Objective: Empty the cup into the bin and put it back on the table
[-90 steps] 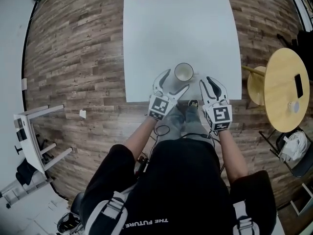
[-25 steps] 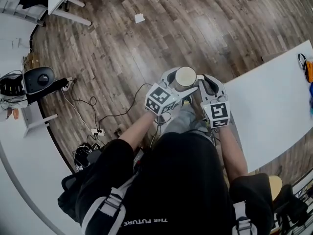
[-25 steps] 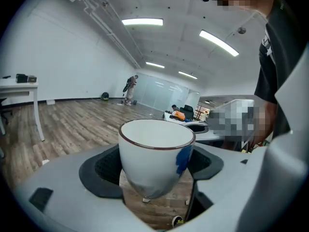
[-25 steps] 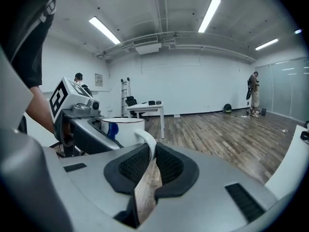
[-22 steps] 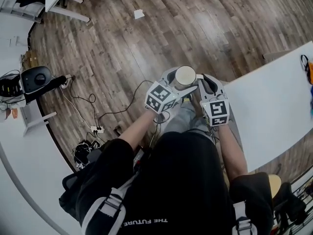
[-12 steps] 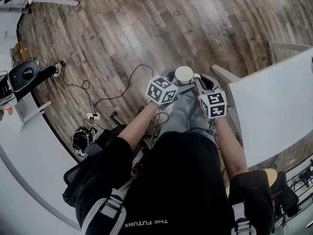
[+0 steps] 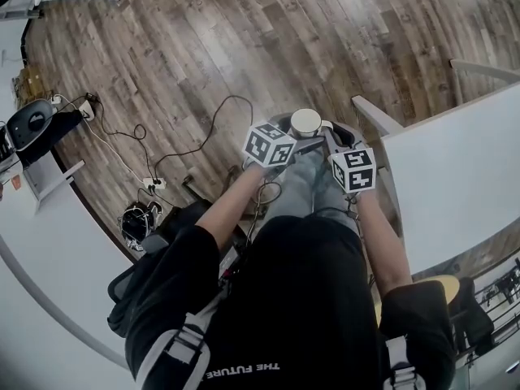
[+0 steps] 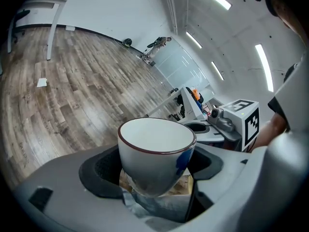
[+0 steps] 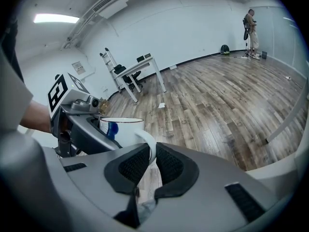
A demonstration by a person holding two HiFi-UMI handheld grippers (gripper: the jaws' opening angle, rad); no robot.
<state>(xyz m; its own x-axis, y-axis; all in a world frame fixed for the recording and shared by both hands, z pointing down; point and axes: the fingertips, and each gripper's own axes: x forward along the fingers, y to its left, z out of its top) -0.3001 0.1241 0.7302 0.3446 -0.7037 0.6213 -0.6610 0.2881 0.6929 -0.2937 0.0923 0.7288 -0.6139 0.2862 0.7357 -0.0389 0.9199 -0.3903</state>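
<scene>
A white cup [image 7: 305,122] with a dark rim and a blue mark is held upright over the wooden floor, in front of the person's knees. My left gripper [image 7: 294,133] is shut on the cup's body [image 8: 155,153], one pad on each side. My right gripper [image 7: 328,135] is shut on the cup's handle [image 9: 147,144], which its two black pads pinch. In the left gripper view [image 8: 155,172] the part of the cup's inside that shows looks plain white. No bin shows in any view.
A white table [image 7: 455,177] stands at the right with a leg [image 7: 370,116] close to the grippers. Cables and a power strip [image 7: 154,184] lie on the floor at the left. A curved white desk [image 7: 49,250] runs along the left. Far off are a desk [image 9: 140,66] and a person [image 9: 250,18].
The cup has left the table and both grippers hold it over the floor. The person has turned away from the table, and the floor keeps sliding by in the head view.
</scene>
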